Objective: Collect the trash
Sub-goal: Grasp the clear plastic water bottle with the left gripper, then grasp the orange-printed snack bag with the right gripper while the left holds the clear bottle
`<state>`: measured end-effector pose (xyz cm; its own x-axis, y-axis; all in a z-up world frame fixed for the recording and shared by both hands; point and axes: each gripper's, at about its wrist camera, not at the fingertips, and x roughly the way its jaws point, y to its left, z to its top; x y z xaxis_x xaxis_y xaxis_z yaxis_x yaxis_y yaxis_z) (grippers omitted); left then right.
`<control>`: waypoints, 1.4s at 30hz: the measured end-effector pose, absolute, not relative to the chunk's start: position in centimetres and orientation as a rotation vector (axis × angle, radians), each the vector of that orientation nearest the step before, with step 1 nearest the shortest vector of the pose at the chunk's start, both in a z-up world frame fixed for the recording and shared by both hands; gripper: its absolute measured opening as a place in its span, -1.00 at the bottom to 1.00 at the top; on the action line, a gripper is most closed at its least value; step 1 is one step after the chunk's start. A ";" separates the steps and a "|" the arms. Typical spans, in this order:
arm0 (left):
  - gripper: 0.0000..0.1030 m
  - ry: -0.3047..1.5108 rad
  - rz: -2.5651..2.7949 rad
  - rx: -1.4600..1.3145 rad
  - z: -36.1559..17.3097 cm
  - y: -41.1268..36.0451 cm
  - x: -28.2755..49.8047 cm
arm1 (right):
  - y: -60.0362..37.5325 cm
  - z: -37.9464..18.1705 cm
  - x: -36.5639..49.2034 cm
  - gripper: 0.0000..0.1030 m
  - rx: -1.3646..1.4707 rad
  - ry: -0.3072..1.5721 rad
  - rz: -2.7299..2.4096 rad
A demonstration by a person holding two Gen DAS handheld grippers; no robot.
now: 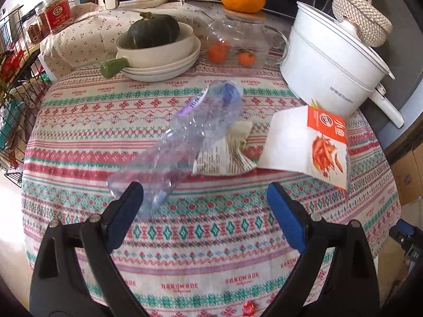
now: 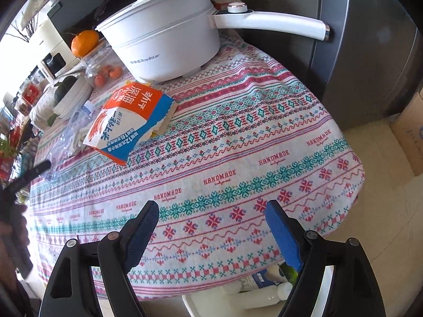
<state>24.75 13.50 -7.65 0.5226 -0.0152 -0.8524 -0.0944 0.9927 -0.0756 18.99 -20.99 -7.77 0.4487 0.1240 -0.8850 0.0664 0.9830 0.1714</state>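
A crushed clear plastic bottle [image 1: 185, 137] with a purple label lies on the patterned tablecloth [image 1: 201, 227]. A crumpled striped paper wrapper [image 1: 224, 155] lies just right of it. An orange and white snack bag [image 1: 309, 145] lies further right and shows in the right wrist view [image 2: 132, 121]. My left gripper [image 1: 205, 192] is open, its left finger [image 1: 127, 211] near the bottle's base. My right gripper [image 2: 211, 211] is open and empty above the table's near edge. The bottle [image 2: 68, 132] shows at the left of the right wrist view.
A white electric pot [image 1: 335, 71] stands at the back right. Stacked bowls with a green squash [image 1: 158, 50] and a glass jar with oranges [image 1: 238, 45] stand at the back. A wire rack [image 1: 15, 92] is on the left. A white bin [image 2: 238, 295] with trash sits below the table edge.
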 end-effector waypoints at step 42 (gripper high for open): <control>-0.64 1.031 0.015 -0.303 -5.0 16.8 13.5 | -6.3 -9.8 23.5 0.63 -0.253 0.942 0.097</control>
<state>13.51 16.79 -5.04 0.5176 -0.1297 -0.8458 -0.1542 0.9581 -0.2412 23.49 -6.30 -9.79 0.5862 -0.0277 -0.8097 -0.1919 0.9662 -0.1720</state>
